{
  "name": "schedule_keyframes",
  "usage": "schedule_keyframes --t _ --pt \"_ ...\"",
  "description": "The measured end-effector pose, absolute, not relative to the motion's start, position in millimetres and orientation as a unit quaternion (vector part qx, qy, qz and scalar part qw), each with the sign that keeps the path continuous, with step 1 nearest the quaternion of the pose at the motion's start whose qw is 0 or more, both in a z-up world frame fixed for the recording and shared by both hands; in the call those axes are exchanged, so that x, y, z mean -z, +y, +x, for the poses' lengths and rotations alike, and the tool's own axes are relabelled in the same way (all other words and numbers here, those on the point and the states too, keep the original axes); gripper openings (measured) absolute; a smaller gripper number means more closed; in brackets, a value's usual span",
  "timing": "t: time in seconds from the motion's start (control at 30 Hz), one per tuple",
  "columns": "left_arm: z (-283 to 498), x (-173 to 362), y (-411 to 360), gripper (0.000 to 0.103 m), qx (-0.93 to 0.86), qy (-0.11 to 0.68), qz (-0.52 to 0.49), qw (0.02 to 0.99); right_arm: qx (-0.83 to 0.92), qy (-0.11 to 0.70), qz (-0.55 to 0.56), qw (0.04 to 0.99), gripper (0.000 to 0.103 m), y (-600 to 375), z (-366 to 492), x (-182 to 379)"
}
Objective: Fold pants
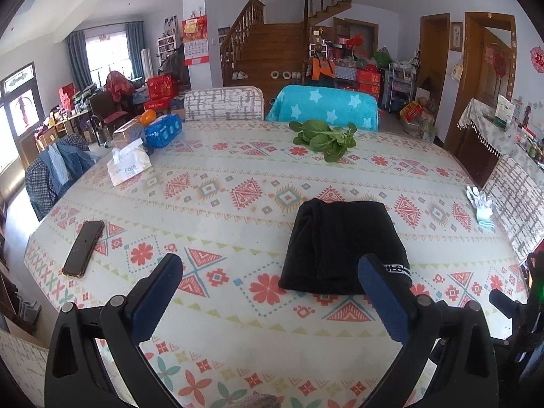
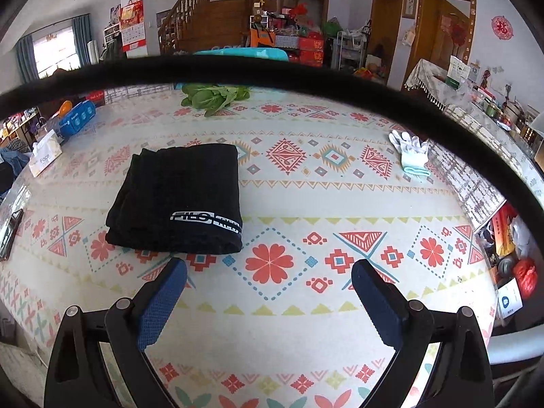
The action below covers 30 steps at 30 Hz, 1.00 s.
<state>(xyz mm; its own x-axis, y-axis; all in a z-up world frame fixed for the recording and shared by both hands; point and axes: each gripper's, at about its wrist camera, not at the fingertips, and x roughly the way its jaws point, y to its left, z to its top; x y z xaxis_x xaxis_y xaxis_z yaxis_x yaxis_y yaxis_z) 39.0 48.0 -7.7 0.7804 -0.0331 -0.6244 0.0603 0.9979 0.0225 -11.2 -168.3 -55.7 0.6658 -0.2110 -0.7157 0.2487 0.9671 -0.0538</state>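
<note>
The black pants [image 1: 343, 244] lie folded into a compact rectangle on the patterned tablecloth [image 1: 221, 204], with a white logo band at the near right corner. They also show in the right wrist view [image 2: 180, 197]. My left gripper [image 1: 272, 272] is open and empty, just in front of the pants and slightly to their left; its right finger overlaps the near right corner in view. My right gripper [image 2: 268, 275] is open and empty, in front of and to the right of the pants.
A phone [image 1: 84, 248] lies at the left. A tissue box [image 1: 129, 166], blue packs [image 1: 163, 131] and leafy greens [image 1: 326, 139] sit farther back. White gloves [image 2: 413, 154] lie at the right edge. A black cable [image 2: 272, 64] arcs across the right wrist view. Chairs stand behind.
</note>
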Motion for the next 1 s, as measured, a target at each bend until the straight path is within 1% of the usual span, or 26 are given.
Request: schedule_keyframes --t 0.17,0.3,0.63,1.0 --pt "34.2 15.6 43.8 0.103 0.024 0.345 0.019 0.938 0.115 0.399 0.022 0.909 0.1 -168.9 -12.5 61.8" --pt "37.4 23.0 39.5 0.103 0.018 0.373 0.021 0.927 0.108 0.404 0.019 0.908 0.1 -168.5 -12.8 65.1" --pt "41.6 40.4 23.5 0.103 0.039 0.404 0.036 0.913 0.098 0.421 0.022 0.902 0.1 -171.7 -10.5 75.8" --pt "50.4 60.6 25.0 0.103 0.043 0.441 0.039 0.896 0.096 0.442 0.026 0.891 0.1 -169.1 -2.9 88.1"
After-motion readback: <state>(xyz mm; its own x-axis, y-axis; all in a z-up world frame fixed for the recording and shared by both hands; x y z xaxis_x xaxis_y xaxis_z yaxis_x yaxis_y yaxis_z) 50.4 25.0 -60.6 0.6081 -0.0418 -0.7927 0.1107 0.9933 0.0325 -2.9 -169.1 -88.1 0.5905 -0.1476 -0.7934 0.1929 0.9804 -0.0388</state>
